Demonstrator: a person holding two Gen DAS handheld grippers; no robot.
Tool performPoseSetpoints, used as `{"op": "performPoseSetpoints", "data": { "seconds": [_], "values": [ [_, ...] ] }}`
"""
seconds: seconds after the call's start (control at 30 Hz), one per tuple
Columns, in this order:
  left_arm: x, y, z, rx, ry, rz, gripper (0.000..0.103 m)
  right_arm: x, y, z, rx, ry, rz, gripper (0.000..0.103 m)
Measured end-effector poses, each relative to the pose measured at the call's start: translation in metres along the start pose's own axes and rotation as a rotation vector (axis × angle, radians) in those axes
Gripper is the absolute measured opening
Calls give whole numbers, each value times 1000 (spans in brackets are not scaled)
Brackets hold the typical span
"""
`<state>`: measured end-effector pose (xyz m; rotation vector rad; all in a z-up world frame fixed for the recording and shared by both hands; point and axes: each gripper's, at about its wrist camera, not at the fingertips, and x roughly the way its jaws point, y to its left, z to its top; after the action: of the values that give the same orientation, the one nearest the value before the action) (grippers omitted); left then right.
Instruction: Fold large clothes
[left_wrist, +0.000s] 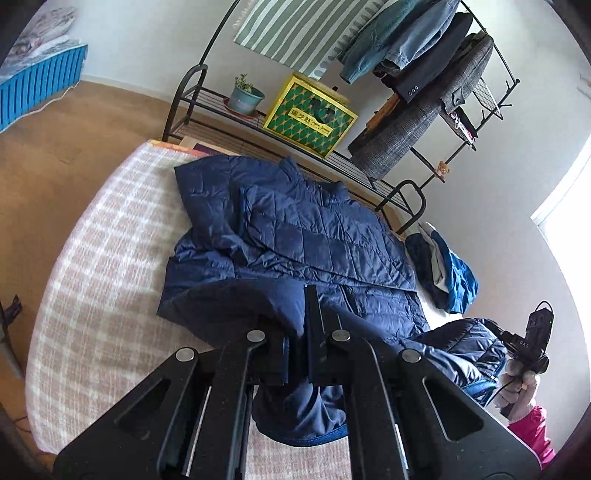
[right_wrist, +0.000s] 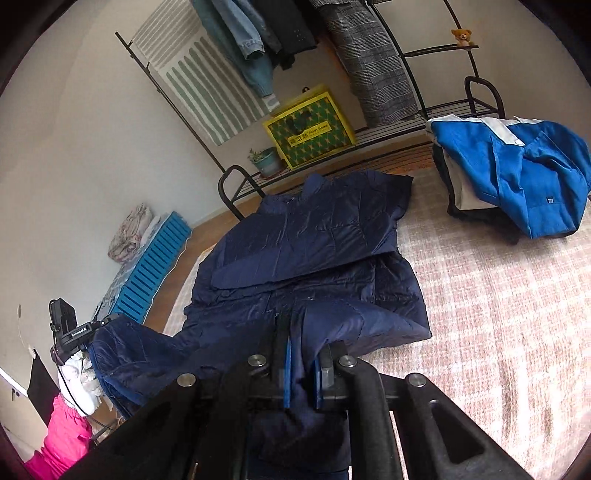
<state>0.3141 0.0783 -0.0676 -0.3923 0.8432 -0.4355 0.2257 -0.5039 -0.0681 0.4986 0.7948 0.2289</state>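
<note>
Jaws of both grippers are pinching the near hem of the navy quilted jacket (left_wrist: 295, 236): the left gripper (left_wrist: 303, 332) and right gripper (right_wrist: 303, 354) are each clamping fabric. That jacket is lying across the checked bedspread (right_wrist: 498, 314), sleeves folded in.

A navy quilted puffer jacket (right_wrist: 314, 236) lies on a pink-and-white checked bedspread (right_wrist: 498, 314). A bright blue and white garment (right_wrist: 517, 173) sits beside it. A yellow box with green diamond pattern (left_wrist: 312, 114) stands beyond.
</note>
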Motion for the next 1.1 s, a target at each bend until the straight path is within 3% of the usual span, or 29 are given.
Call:
{"op": "performPoseSetpoints", "data": {
  "seconds": [0.23, 0.57, 0.8, 0.93, 1.0, 1.1],
  "values": [
    [49, 6, 57, -4, -22, 11, 3, 38, -2, 62, -10, -4, -47, 6],
    [150, 43, 121, -32, -1, 90, 3, 136, -38, 134, 35, 24, -141, 6],
    [244, 75, 121, -50, 85, 183, 3, 214, -73, 142, 41, 100, -225, 6],
    [267, 95, 116, -118, 97, 162, 4, 233, -87, 138, 38, 136, -226, 7],
    [270, 103, 118, -156, 108, 145, 11, 232, -91, 138, 38, 144, -193, 10],
    [262, 111, 128, -201, 110, 107, 30, 220, -98, 143, 49, 130, -144, 26]
  ]
}}
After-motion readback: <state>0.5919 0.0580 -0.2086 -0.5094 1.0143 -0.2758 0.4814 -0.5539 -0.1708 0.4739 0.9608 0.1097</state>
